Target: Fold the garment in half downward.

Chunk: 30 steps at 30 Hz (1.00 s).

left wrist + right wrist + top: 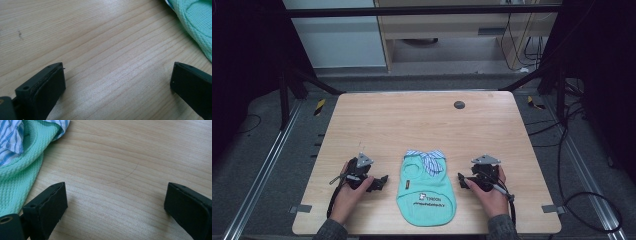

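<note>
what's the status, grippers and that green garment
Left gripper open, empty, on the table left of the garment. Right gripper open, empty, on its right. Green garment flat between them, untouched. Nothing in the way.

The worktop (422, 125) is pale wood with a fine straight grain and a smooth, faintly sheened finish. The mint garment (426, 187) is waffle-knit cloth, matt and bumpy, with a collar (428, 159) of smooth striped woven cloth. Each claw's jaws look like matt black plastic.
</note>
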Available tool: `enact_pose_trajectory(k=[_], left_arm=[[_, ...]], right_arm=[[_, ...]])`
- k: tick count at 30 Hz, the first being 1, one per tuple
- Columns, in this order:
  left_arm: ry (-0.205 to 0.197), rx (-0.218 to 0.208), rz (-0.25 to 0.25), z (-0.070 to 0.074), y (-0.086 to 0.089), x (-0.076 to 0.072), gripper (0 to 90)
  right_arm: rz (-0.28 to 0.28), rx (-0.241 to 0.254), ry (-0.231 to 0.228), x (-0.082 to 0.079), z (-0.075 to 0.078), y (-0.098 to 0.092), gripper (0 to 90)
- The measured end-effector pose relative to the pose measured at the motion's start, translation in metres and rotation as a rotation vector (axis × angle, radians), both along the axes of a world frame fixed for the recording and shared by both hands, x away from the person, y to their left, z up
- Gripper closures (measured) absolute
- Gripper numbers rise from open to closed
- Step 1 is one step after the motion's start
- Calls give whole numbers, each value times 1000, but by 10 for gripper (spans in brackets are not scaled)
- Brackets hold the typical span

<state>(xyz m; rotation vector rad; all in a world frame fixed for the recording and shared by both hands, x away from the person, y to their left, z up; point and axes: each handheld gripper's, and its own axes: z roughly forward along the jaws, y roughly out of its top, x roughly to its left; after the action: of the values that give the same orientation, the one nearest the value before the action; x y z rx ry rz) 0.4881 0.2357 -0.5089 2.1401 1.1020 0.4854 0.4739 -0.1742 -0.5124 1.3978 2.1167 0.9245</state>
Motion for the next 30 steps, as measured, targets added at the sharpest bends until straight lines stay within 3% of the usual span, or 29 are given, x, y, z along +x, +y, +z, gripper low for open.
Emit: enact_pose_trajectory(k=[23, 28, 30], left_arm=[[-4, 1, 4, 0, -2, -1, 0], [-8, -8, -1, 1, -2, -4, 49], [-18, -27, -12, 7, -3, -6, 172]], right_arm=[[-43, -3, -6, 3, 0, -2, 72], [-50, 6, -31, 4, 1, -4, 216], [-40, 12, -36, 2, 3, -5, 360]])
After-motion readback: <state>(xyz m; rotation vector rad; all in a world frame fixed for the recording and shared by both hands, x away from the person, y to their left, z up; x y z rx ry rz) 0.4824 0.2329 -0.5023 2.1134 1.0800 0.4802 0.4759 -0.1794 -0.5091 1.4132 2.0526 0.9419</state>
